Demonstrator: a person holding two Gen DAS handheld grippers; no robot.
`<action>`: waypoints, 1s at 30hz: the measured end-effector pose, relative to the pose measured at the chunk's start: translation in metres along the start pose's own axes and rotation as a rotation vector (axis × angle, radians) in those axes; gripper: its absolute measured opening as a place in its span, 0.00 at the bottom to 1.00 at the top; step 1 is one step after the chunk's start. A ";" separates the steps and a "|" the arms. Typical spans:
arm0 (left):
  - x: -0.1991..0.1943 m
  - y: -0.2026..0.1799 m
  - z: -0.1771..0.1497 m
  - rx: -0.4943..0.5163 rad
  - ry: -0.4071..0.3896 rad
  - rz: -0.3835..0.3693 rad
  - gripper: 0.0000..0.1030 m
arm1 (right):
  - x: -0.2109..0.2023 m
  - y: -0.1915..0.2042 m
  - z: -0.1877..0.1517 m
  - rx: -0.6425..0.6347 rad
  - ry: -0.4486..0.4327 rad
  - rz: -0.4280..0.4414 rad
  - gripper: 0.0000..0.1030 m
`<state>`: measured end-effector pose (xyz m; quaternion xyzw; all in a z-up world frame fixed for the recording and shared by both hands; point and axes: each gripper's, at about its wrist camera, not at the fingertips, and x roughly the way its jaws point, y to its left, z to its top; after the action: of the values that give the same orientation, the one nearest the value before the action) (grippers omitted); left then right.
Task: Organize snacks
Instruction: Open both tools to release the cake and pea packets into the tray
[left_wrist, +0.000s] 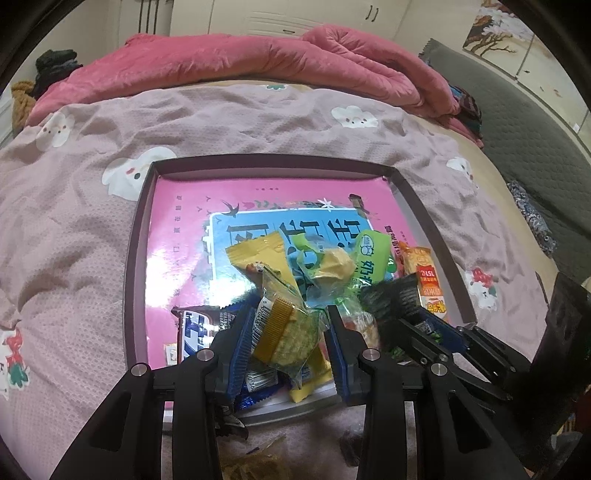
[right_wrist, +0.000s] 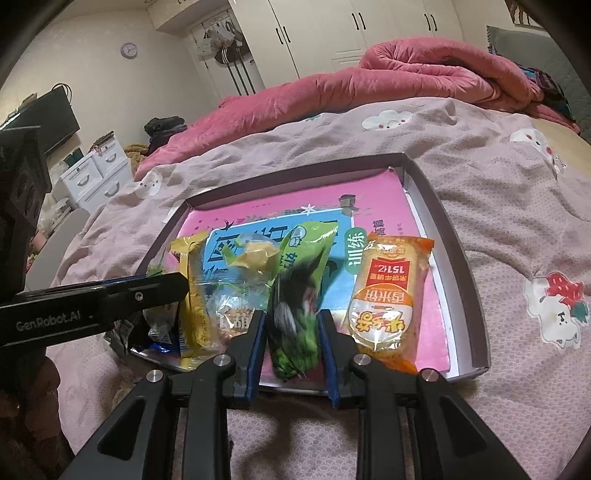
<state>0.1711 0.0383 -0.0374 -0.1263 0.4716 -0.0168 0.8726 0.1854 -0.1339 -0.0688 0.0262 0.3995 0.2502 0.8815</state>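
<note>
Blue-padded left tongs (left_wrist: 286, 338) clamp a clear packet holding a green-and-tan biscuit (left_wrist: 286, 332), lifted just above the near edge of a shallow box lid (left_wrist: 133, 258) that rests on a bed. Beside them, the right tongs (right_wrist: 291, 332) grip a dark green snack bag (right_wrist: 295, 325) between narrowly parted pads, the bag standing upright over the lid's front rim. Inside the lid, on a pink printed sheet (left_wrist: 177, 236), the other snacks cluster toward the near side: a yellow wrapper (left_wrist: 258, 254), a light green pouch (left_wrist: 369, 254), a blue-and-white packet (left_wrist: 195, 332) at the left, and an orange rice-cracker bag (right_wrist: 388, 295) lying flat at the right, just beside the gripped green bag. A mauve bedspread (left_wrist: 74, 221) printed with white cartoon animals covers the bed, with a rumpled pink quilt (left_wrist: 240, 59) heaped along its far edge.
</note>
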 end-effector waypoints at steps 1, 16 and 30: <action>0.000 0.000 0.000 -0.001 -0.001 0.000 0.39 | -0.002 0.000 0.000 0.000 -0.008 -0.001 0.32; 0.002 -0.001 0.000 -0.013 0.004 -0.014 0.56 | -0.033 -0.010 0.001 0.059 -0.050 0.007 0.40; -0.025 -0.009 0.000 0.012 -0.040 -0.001 0.69 | -0.054 0.000 0.001 0.042 -0.075 0.036 0.46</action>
<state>0.1576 0.0335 -0.0148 -0.1214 0.4540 -0.0176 0.8825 0.1562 -0.1589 -0.0313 0.0614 0.3707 0.2564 0.8906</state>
